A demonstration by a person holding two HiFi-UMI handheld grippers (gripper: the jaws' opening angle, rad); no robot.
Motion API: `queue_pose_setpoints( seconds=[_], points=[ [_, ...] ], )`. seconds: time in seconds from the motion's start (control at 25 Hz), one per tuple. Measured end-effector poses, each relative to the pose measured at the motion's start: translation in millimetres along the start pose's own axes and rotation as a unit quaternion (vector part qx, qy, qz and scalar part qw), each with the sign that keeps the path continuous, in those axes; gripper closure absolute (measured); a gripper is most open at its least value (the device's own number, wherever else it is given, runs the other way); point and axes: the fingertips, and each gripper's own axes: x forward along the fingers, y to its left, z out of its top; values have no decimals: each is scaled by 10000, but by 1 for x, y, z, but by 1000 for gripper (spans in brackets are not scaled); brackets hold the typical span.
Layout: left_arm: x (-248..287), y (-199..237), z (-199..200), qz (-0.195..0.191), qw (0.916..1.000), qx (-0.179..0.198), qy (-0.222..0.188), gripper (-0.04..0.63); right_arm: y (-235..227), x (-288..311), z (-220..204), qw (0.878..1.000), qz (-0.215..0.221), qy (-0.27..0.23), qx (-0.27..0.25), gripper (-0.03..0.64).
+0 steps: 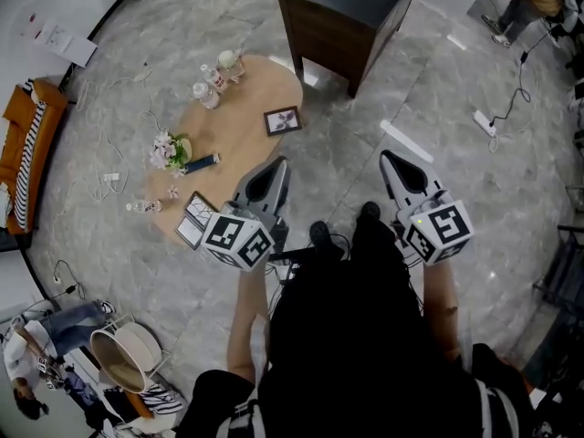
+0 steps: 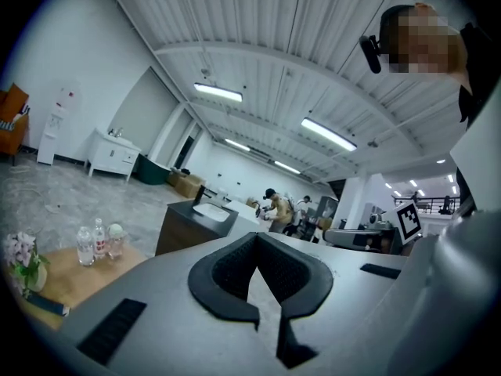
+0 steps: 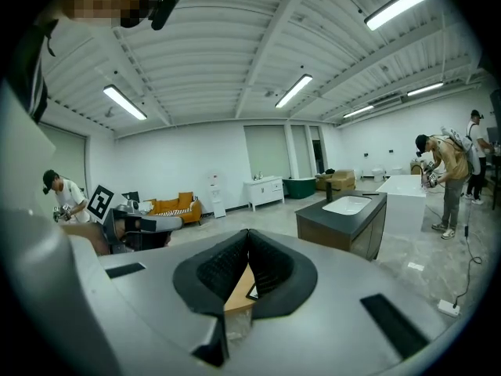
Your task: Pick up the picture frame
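Observation:
A small dark picture frame (image 1: 282,120) lies flat on the oval wooden table (image 1: 242,108), near its right end. A second dark-framed picture (image 1: 194,219) lies at the table's near edge, just left of my left gripper's marker cube. My left gripper (image 1: 276,164) hangs over the floor beside the table's right rim, jaws shut and empty (image 2: 255,237). My right gripper (image 1: 387,157) is further right over bare floor, its jaw tips also together with nothing held (image 3: 249,232). Between its jaws the right gripper view shows a strip of the table (image 3: 235,292) and a frame corner (image 3: 252,291).
On the table stand water bottles (image 1: 212,82) and a flower bunch (image 1: 169,151). A dark cabinet with a white basin (image 1: 342,16) stands beyond the table. Cables and a power strip (image 1: 484,122) lie on the floor. An orange sofa (image 1: 23,153) is far left.

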Motion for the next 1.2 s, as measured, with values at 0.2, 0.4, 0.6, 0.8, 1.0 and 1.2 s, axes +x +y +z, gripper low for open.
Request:
queue_pose_setpoints(
  seconds=[0.2, 0.4, 0.6, 0.8, 1.0, 1.2],
  points=[
    [17, 20, 2, 224, 9997, -56, 13, 583, -15, 41, 0, 9994, 338, 68, 49, 604],
    [56, 41, 13, 665, 9976, -179, 8, 583, -48, 95, 19, 9962, 868, 102, 45, 604],
    [102, 62, 19, 1172, 9923, -408, -55, 583, -86, 145, 35, 9894, 1436, 207, -17, 604],
    [158, 83, 12, 1556, 9857, -642, -13, 583, -125, 191, 34, 9790, 1991, 434, 0, 604],
    [188, 107, -16, 1993, 9746, -1023, -40, 583, -150, 220, 6, 9667, 2437, 788, 7, 604],
    [206, 138, -58, 2327, 9634, -1329, 28, 583, -168, 242, -29, 9581, 2646, 1096, -26, 604]
  ],
)
